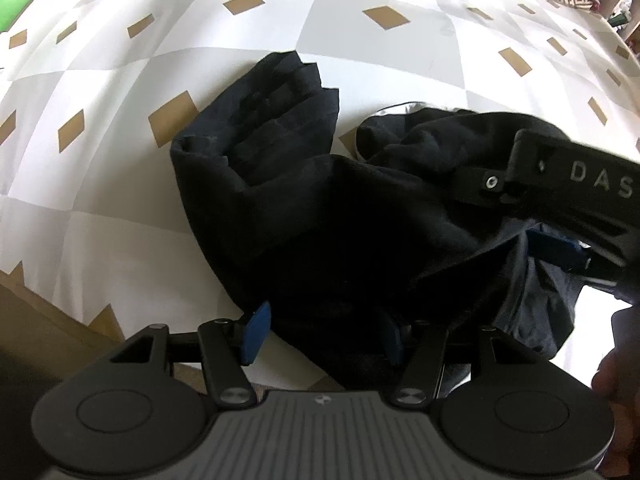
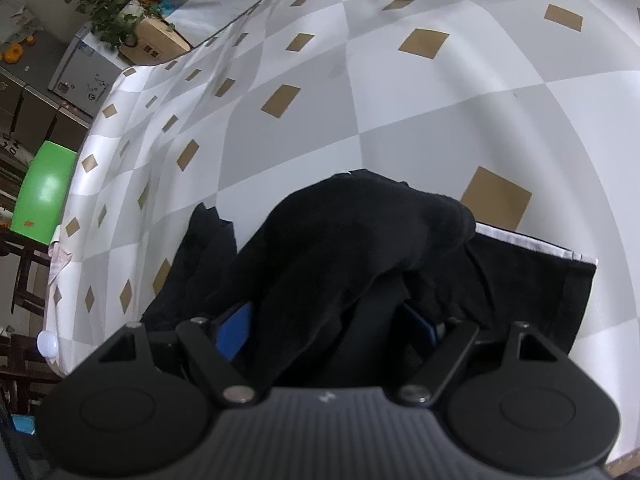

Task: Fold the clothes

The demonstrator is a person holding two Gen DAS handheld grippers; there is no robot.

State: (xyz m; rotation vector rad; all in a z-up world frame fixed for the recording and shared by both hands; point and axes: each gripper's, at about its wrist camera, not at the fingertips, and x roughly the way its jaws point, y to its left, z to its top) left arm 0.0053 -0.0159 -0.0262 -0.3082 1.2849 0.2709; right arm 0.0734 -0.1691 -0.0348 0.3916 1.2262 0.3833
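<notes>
**Mid-fold: black garment bunched between two grippers**

Nearest, in the left wrist view: left gripper (image 1: 322, 334) pointed steeply down at the table edge, blue pads (image 1: 257, 333) standing apart with a thick roll of the black garment (image 1: 304, 216) lying between them; whether the pads actually press on the cloth cannot be told. Nearest, in the right wrist view: right gripper (image 2: 326, 328) likewise spread wide, a bulky hump of the same garment (image 2: 360, 248) filling the gap, grip or mere straddle again unclear. Just beyond, to the right: a flat black panel with a white edge (image 2: 532, 245) resting on the tablecloth (image 2: 400, 120). Farther out, in the left wrist view: a sleeve or leg end (image 1: 276, 120) lying loose on the checked cloth (image 1: 120, 160). At the far margin: green chair (image 2: 44, 192), plants (image 2: 108, 8).

Step judged in hand: gathering and carrying one portion over another, fold not yet flat. Next move likely calls for laying the bunched cloth down smoothly, edges aligned with the flat panel, without dragging the loose end.
</notes>
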